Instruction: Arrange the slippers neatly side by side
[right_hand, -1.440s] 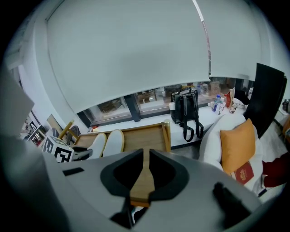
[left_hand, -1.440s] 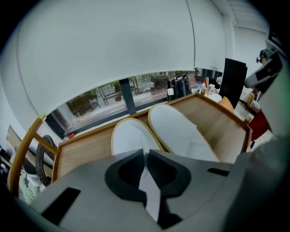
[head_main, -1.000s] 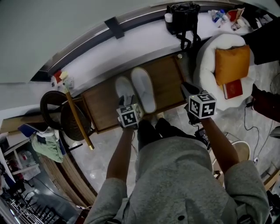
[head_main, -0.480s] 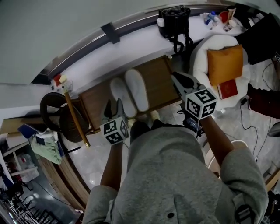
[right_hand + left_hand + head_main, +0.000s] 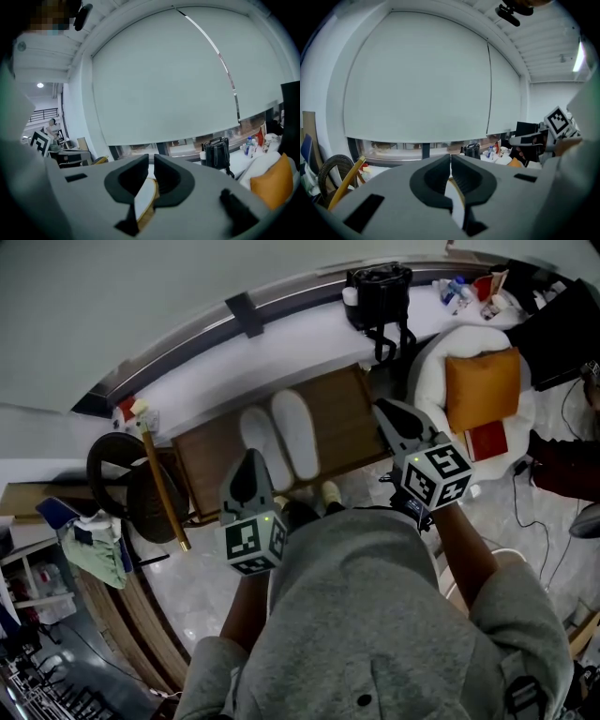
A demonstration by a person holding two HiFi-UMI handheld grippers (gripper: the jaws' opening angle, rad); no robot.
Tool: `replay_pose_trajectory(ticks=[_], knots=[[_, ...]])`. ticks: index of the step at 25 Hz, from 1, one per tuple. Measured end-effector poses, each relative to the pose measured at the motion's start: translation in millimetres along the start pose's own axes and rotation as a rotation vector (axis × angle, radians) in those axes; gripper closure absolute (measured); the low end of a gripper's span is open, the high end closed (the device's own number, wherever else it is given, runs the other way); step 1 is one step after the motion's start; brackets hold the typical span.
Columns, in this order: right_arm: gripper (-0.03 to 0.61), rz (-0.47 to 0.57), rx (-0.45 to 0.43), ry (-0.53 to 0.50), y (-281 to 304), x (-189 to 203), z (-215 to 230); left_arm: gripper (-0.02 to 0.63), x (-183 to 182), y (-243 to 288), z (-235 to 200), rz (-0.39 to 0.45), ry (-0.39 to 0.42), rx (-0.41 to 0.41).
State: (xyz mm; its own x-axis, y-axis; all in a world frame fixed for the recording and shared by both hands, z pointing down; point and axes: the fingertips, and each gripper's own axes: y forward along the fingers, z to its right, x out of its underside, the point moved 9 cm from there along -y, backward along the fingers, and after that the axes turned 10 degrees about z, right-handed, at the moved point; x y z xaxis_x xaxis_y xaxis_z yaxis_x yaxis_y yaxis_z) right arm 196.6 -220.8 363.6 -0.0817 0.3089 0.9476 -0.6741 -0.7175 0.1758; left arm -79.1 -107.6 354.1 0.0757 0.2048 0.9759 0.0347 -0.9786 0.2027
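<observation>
A pale window blind (image 5: 112, 296) fills the far side, and a long white ledge (image 5: 309, 329) curves beneath it. Glossy marbled floor (image 5: 211, 582) lies open between the person and the furniture. A low rectangular wooden counter (image 5: 347, 418) stands against the ledge, its near edge just ahead of the person's feet. To its right a round white padded chair (image 5: 436, 362) holds a square orange cushion (image 5: 482, 388) and a red book (image 5: 487, 440). A black bag (image 5: 378, 287) with hanging straps stands upright on the ledge.

The two white slippers (image 5: 294, 432) lie flat on the counter, side by side and parallel, left of its middle. Bare wood stays free on either side of them, more on the right. A wooden stick (image 5: 161, 479) leans across a dark round stool (image 5: 111, 465) off the counter's left end.

The left hand-held gripper (image 5: 250, 457) hangs over the counter's near edge. Its jaws have just been closing and now meet with nothing between them. The right hand-held gripper (image 5: 382, 410) hangs over the counter's right end, its jaws drawn to a thin slit, empty.
</observation>
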Motion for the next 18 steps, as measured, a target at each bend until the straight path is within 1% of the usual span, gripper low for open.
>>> replay_pose_trajectory(ticks=[13,18], knots=[[0.528,-0.012,-0.021,-0.009,0.3,4.6,-3.3,0.593,-4.1,-2.6,4.3,-0.021,-0.004,0.022],[0.528,-0.007,-0.024,0.031,1.2,6.4,0.7,0.594,-5.8,-0.9,7.7,-0.009,-0.011,0.026]])
